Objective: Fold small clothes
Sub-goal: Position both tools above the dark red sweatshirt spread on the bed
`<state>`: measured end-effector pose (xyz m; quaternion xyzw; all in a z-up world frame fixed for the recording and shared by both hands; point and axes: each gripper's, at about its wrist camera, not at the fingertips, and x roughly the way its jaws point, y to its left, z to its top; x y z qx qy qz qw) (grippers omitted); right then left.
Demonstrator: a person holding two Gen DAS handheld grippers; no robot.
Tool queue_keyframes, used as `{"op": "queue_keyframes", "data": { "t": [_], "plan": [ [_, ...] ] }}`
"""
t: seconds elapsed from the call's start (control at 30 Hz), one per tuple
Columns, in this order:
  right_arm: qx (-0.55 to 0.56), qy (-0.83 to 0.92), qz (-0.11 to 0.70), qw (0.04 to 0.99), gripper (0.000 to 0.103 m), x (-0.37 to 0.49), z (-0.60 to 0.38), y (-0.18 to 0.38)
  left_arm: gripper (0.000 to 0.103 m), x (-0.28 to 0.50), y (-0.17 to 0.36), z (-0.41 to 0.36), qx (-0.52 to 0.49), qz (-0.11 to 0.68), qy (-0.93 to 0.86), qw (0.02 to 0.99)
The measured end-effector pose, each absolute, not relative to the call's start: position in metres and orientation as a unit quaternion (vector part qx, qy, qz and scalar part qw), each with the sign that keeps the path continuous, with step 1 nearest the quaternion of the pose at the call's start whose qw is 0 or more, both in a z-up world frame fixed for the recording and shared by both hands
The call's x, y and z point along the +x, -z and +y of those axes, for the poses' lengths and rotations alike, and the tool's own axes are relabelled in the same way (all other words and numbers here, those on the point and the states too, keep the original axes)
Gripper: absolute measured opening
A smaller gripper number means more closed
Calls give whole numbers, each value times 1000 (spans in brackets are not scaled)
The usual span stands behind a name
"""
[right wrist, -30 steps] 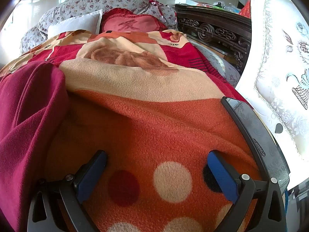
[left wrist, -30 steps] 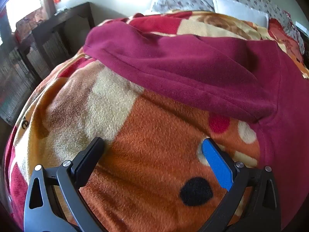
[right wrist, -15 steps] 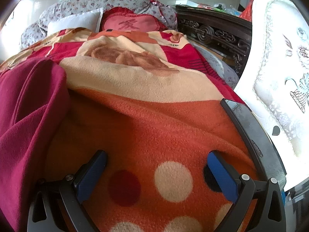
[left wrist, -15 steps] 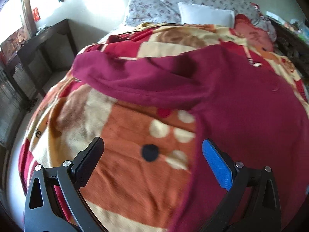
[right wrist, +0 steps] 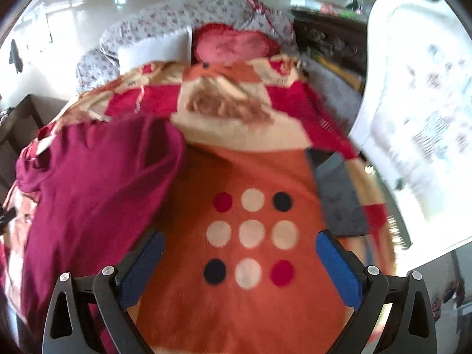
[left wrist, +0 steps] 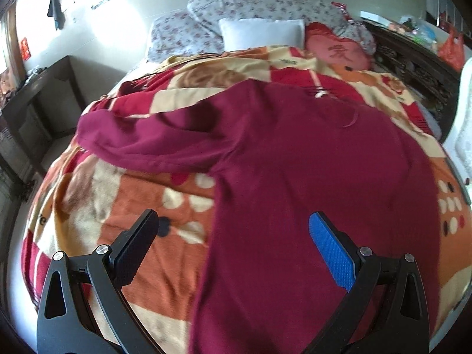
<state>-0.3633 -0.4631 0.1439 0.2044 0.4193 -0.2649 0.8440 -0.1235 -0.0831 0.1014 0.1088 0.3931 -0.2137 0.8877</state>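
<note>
A dark red long-sleeved top lies spread on the patterned blanket of a bed, one sleeve stretched out to the left. My left gripper is open and empty above the top's left edge, clear of the cloth. In the right wrist view the same top lies at the left. My right gripper is open and empty over the blanket's dotted orange patch, to the right of the top.
Pillows and a red cushion lie at the head of the bed. A dark wooden cabinet stands at the left, a carved dark headboard and a white padded chair at the right. A grey flat object lies on the blanket's right edge.
Both grippers have pulled back and up from the bed, so much more of the top and blanket shows. Both stay open and empty.
</note>
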Motion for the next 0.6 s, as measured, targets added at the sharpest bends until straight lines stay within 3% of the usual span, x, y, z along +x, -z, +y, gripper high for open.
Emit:
{"op": "queue_keyframes", "data": {
  "t": [0.27,0.6],
  "plan": [
    [238,228,382,863,102,-360,-426,-209,102,-140,-112,-104,113,385,228,887],
    [211,183,386,879,102,-261,-349,-184,102,-136,-124,-98,107,376,219,894]
  ]
}}
